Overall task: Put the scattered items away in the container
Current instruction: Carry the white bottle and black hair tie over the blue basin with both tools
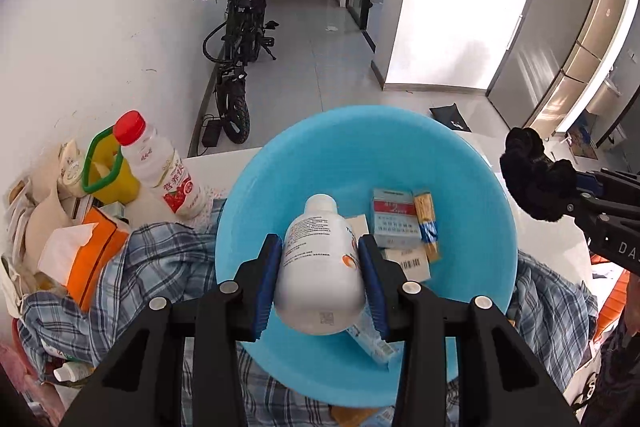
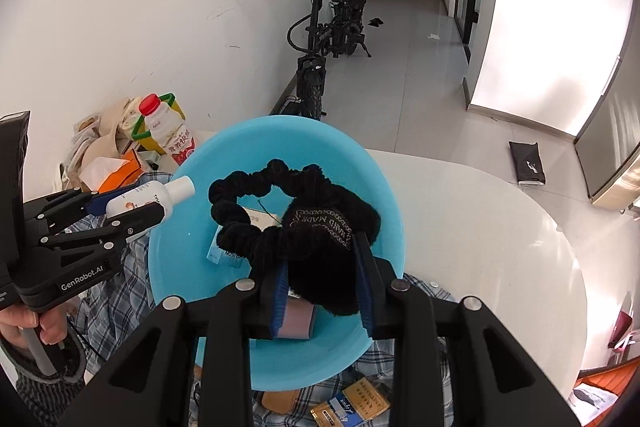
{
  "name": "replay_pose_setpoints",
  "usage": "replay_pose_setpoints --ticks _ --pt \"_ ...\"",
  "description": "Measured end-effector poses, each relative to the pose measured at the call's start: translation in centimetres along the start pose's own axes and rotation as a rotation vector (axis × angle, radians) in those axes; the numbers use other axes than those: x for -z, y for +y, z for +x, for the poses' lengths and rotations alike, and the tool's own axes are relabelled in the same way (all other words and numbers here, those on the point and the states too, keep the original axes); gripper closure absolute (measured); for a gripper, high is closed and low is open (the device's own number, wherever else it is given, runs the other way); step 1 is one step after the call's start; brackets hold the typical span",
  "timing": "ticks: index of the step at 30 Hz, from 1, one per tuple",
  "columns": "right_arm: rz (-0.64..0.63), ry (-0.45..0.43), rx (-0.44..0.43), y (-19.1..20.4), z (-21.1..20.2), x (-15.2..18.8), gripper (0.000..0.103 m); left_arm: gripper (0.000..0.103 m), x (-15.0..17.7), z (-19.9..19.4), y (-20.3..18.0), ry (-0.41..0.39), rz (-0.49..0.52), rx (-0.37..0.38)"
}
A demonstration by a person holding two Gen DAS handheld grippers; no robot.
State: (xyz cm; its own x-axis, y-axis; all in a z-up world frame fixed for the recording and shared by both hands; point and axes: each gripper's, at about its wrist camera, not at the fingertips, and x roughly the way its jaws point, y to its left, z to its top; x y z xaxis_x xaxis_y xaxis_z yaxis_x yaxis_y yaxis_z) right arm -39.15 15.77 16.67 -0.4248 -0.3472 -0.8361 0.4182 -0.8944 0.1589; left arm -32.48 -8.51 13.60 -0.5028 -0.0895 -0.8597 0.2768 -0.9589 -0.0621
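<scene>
A blue plastic basin sits on a plaid cloth on the white table; it also shows in the right wrist view. Inside lie a few small boxes and a packet. My left gripper is shut on a white bottle and holds it above the basin; the bottle also shows in the right wrist view. My right gripper is shut on a black velvet scrunchie above the basin; the scrunchie appears at the right of the left wrist view.
A red-capped drink bottle, a yellow jug and an orange tissue box stand left of the basin. Small boxes lie on the plaid cloth near the front. A bicycle leans on the wall beyond.
</scene>
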Motion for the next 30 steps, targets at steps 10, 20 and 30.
replay_pose_setpoints --ticks 10,20,30 --pt "-0.011 0.035 -0.027 1.1 2.9 -0.6 0.076 0.061 -0.3 3.6 0.6 0.046 -0.032 0.001" --pt "-0.009 0.065 -0.031 1.4 5.6 -1.3 0.075 0.061 -2.4 6.1 -0.4 0.034 0.006 0.000" --pt "0.007 0.125 -0.040 0.2 10.0 -2.0 0.075 0.061 -3.9 12.7 -0.6 0.120 -0.042 0.006"
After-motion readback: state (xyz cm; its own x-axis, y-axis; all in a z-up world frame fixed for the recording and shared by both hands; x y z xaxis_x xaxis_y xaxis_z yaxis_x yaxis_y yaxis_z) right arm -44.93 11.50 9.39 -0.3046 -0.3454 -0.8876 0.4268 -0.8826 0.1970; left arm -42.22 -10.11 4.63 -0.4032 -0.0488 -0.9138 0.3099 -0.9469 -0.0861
